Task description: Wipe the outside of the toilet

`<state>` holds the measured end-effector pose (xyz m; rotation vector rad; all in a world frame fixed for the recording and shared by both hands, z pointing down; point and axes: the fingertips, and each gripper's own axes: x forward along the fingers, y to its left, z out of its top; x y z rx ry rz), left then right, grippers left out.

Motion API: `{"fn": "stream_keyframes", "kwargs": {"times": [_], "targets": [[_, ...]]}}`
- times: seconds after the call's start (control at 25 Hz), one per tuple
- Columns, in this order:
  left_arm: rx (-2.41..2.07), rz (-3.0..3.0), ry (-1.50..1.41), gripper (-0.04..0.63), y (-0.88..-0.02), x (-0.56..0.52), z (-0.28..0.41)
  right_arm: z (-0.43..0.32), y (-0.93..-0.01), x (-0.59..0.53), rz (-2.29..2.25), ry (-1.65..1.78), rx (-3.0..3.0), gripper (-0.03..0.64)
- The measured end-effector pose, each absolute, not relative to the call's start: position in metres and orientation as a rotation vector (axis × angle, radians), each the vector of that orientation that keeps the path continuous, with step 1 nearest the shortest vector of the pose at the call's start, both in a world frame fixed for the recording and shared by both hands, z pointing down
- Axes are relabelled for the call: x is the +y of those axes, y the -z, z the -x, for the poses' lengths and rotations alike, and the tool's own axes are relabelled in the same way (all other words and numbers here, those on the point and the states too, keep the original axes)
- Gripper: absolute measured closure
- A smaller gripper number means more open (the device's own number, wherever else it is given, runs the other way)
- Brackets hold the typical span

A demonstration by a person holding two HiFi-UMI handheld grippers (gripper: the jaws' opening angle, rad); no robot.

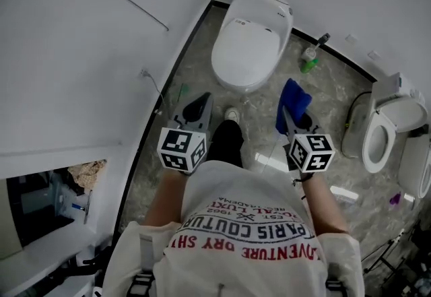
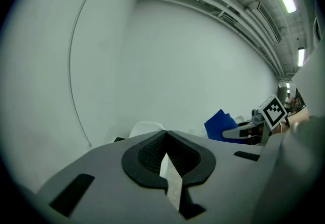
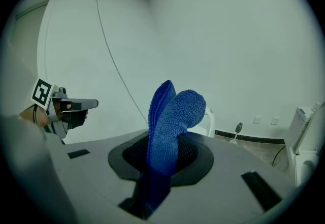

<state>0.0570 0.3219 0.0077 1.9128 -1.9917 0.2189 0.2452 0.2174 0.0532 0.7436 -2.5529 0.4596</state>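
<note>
Marbled grey floor (image 1: 323, 93), white oval toilet (image 1: 250, 40) upper centre, just up-left of the blue terry cloth (image 1: 293, 95) clamped in the right gripper (image 1: 291, 120); left gripper (image 1: 201, 104) closed, empty.

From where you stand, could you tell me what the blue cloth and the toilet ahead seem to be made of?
Blue cloth: likely microfibre or terry, matte; fuzzy looped pile, soft folds where the right gripper pinches it. Toilet: probably glazed ceramic, maybe a plastic lid; smooth, uniformly white, faint sheen, so I can't be sure.
</note>
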Motion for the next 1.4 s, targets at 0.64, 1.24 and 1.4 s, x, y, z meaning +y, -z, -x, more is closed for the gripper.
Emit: {"fn": "stream_keyframes", "kwargs": {"times": [0.64, 1.24, 1.4], "targets": [[-1.894, -1.925, -0.233, 0.588, -0.033, 0.024, 0.105, -0.110, -0.068, -0.083, -0.852, -0.472, -2.440, 0.541], [-2.041, -1.481, -0.124, 0.588, -0.122, -0.123, 0.146, -0.020, -0.188, -0.328, -0.450, -0.372, -2.296, 0.541], [-2.056, -1.396, -0.144, 0.589, -0.163, -0.156, 0.153, -0.002, -0.245, -0.385, -0.340, -0.297, -2.222, 0.541]]}}
